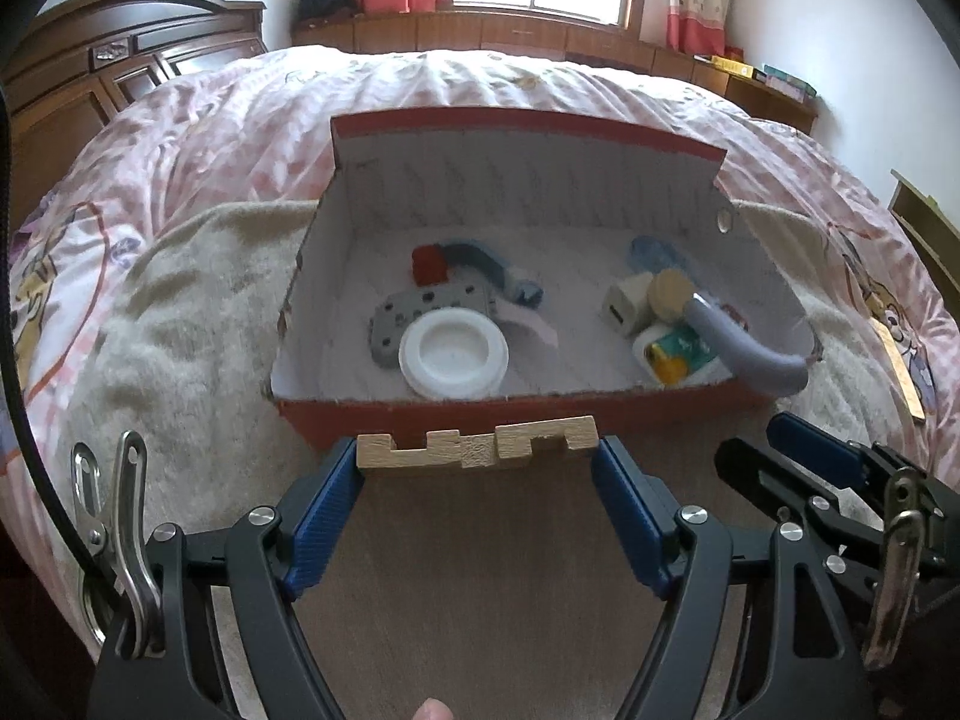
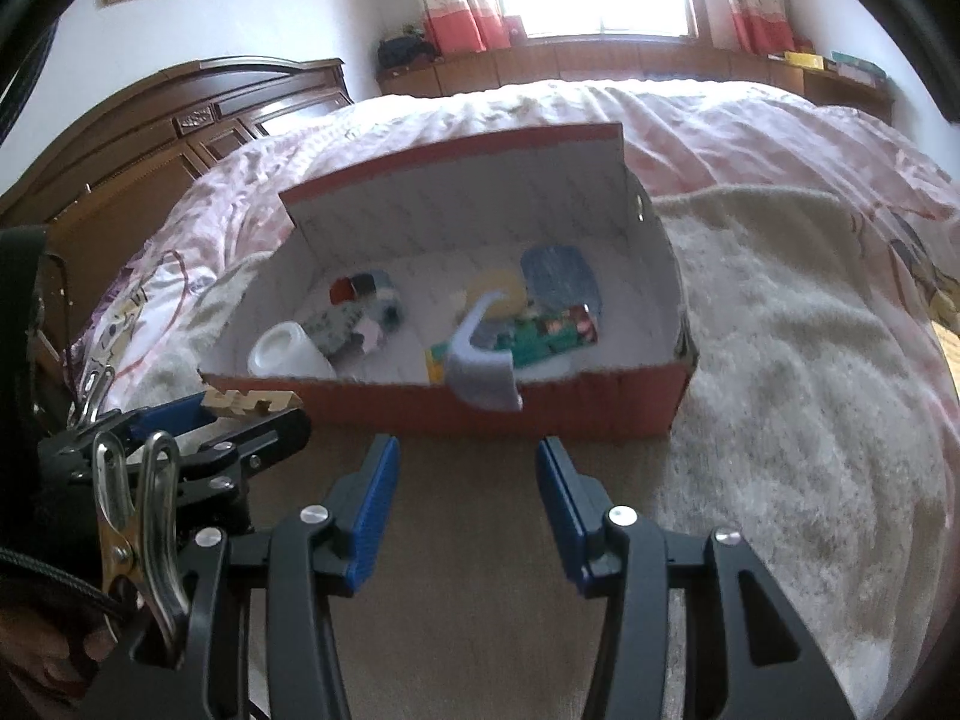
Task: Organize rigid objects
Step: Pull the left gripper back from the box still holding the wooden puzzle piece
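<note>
Left gripper: clamped on the two ends of a notched wooden block, block level across the blue pads, just in front of the box's near wall.
Right gripper: jaws parted, nothing between the pads; tips low before the near wall, just beside the left gripper.
Box: red cardboard, white inside, lid flap standing up at the back; resting on a cream fleece blanket.
Box, left part: white round lid leaning on a grey perforated plate; behind these a red cube and a curved grey piece.
Box, right part: white charger plug, round wooden disc, green and yellow packet.
Lilac hook-shaped piece: hanging over the near right corner of the box.
Bed: pink patterned quilt under the blanket.
</note>
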`<act>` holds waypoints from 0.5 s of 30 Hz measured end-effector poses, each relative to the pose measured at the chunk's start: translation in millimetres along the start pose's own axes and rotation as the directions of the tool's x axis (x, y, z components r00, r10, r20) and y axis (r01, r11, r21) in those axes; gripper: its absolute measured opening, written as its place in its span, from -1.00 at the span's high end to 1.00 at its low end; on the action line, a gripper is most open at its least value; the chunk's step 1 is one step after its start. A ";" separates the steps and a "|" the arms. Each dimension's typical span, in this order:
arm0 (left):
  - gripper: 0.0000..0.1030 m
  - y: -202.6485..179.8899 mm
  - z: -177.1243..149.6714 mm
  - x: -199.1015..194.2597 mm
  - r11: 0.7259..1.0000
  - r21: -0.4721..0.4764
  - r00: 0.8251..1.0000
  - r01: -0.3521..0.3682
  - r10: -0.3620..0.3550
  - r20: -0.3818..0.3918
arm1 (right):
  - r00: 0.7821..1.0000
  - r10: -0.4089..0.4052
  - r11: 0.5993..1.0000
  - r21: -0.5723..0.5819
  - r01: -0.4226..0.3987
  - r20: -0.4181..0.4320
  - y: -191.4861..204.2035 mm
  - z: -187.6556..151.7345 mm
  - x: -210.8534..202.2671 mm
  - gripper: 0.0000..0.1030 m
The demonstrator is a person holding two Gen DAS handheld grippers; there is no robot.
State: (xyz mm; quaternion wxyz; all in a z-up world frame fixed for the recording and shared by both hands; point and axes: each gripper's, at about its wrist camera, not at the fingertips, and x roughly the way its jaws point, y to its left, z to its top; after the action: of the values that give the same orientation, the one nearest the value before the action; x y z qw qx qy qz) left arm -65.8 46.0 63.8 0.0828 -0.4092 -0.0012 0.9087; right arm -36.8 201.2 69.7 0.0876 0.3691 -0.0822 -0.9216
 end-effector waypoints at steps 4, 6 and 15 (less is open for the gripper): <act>-0.53 -0.1 -3.4 1.3 1.000 0.000 1.000 -0.008 0.008 0.001 | 1.000 -0.009 1.000 0.007 0.009 -0.015 -1.8 -6.1 3.6 0.03; -0.53 -1.0 -5.3 1.9 1.000 0.001 1.000 -0.014 0.014 0.004 | 1.000 -0.014 1.000 0.008 0.014 -0.020 -2.6 -7.5 5.2 0.03; -0.53 -4.2 -10.8 11.1 1.000 0.010 1.000 -0.018 0.018 -0.017 | 0.999 -0.024 1.000 0.012 0.025 -0.038 -4.4 -11.4 11.7 0.03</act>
State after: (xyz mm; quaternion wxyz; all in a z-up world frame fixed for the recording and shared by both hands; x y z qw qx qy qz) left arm -64.4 51.1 48.7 0.0768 -0.4167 0.0078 0.9058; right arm -37.7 201.9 52.8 0.0755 0.3878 -0.0820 -0.9150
